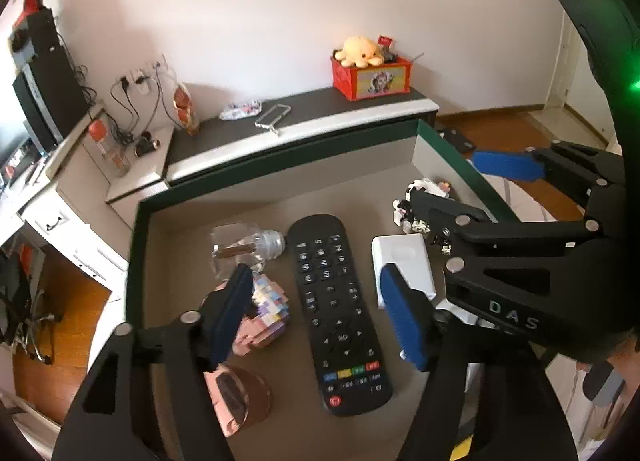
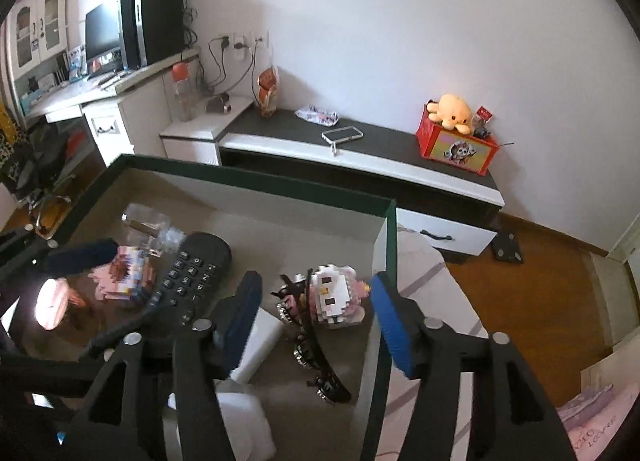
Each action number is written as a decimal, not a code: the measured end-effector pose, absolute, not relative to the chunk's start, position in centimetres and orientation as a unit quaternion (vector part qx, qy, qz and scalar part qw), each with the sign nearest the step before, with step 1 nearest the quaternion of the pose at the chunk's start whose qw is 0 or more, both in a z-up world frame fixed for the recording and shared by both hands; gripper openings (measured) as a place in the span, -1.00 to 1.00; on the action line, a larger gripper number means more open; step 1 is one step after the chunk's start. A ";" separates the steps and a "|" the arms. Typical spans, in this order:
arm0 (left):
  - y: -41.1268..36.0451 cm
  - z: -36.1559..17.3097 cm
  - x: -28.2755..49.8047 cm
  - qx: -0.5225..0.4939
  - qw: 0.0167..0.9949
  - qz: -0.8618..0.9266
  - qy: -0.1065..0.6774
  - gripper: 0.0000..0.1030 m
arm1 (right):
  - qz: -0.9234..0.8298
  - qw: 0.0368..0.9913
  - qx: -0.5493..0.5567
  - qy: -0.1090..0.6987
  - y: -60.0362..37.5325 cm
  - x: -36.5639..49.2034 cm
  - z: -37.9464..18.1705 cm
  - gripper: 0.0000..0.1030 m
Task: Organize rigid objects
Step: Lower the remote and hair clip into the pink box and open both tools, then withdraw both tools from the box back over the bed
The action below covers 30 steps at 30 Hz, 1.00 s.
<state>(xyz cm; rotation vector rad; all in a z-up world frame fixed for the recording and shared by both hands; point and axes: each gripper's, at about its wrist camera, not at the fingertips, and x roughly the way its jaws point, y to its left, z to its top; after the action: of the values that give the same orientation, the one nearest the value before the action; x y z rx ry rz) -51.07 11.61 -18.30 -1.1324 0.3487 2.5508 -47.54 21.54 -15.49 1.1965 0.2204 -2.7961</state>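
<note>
Two grippers hang over the green-rimmed box (image 1: 138, 245): left gripper (image 1: 316, 317) spread apart, empty, above the black remote (image 1: 336, 313), pink brick toy (image 1: 260, 317) and glass bottle (image 1: 244, 249) to its left; right gripper (image 2: 316, 321) also apart, over white brick toy (image 2: 336, 297)

A shallow box (image 1: 138, 245) with a dark green rim and a beige floor fills the lower centre of both views. On that floor lie a black remote (image 1: 336, 309) at centre, a clear glass bottle (image 1: 244, 247) and pink block figure (image 1: 260, 317) to its left, a white box (image 1: 404, 265) and a white block figure (image 2: 334, 295) to its right, beside a black studded hair clip (image 2: 316, 345).
</note>
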 end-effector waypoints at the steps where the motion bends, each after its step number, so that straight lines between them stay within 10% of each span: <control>1: 11.3 -18.1 -50.8 -0.394 0.162 0.896 0.121 0.55 | -0.918 0.043 0.386 0.073 21.5 -47.2 -15.1 0.45; 12: 6.8 -13.8 -43.1 -0.329 0.128 0.930 0.100 0.99 | -0.945 0.031 0.310 0.096 20.1 -39.3 -10.5 1.00; 30: -0.5 -11.0 -25.6 -0.242 0.026 0.969 0.038 0.99 | -0.979 -0.014 0.195 0.057 19.7 -21.3 -5.9 1.00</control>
<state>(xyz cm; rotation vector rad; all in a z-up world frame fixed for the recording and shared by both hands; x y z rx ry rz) -25.65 -0.49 -10.97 -0.7465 0.1177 2.9952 -21.33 19.73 -5.91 0.6171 0.1809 -3.1039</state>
